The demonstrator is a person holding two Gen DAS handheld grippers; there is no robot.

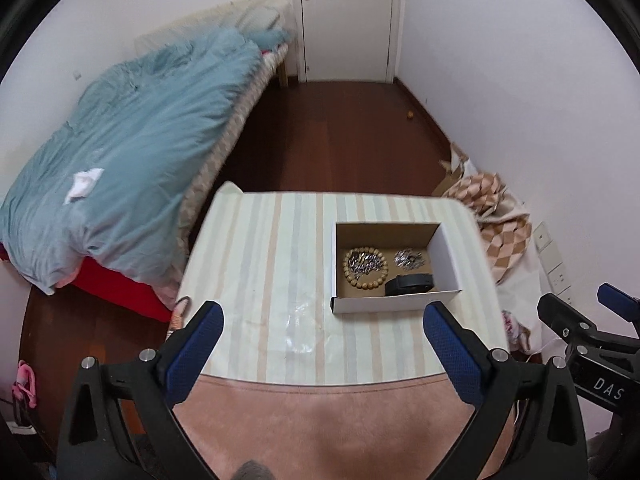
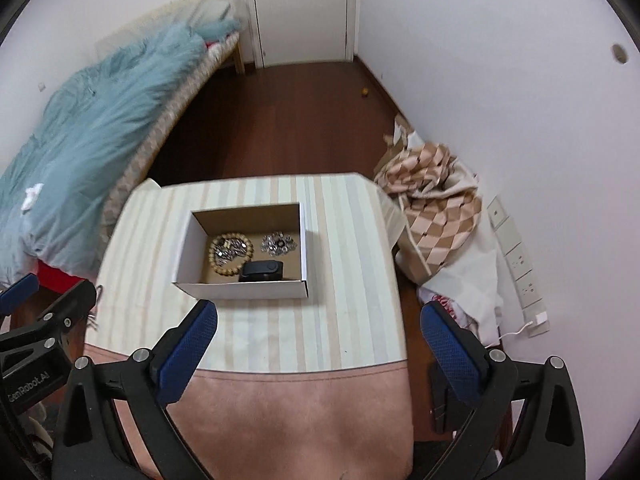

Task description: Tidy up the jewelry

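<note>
An open cardboard box [image 1: 444,254] [image 2: 188,248] stands on the striped table. Inside lie a wooden bead bracelet [image 1: 347,273] [image 2: 218,270] around a pile of silver jewelry [image 1: 364,262] [image 2: 231,249], a second silver cluster [image 1: 408,259] [image 2: 279,243], and a black band [image 1: 410,284] [image 2: 262,270]. My left gripper [image 1: 322,312] is open and empty, held above the table's near part, short of the box. My right gripper [image 2: 318,312] is open and empty, just short of the box's front wall. Each gripper shows at the edge of the other's view.
The table [image 1: 272,248] [image 2: 352,240] has a striped cloth over a pink near edge [image 1: 320,412]. A bed with a blue duvet [image 1: 132,136] is on the left. A checkered blanket pile [image 2: 436,216] lies on the right by the wall. A white door [image 1: 346,16] is beyond.
</note>
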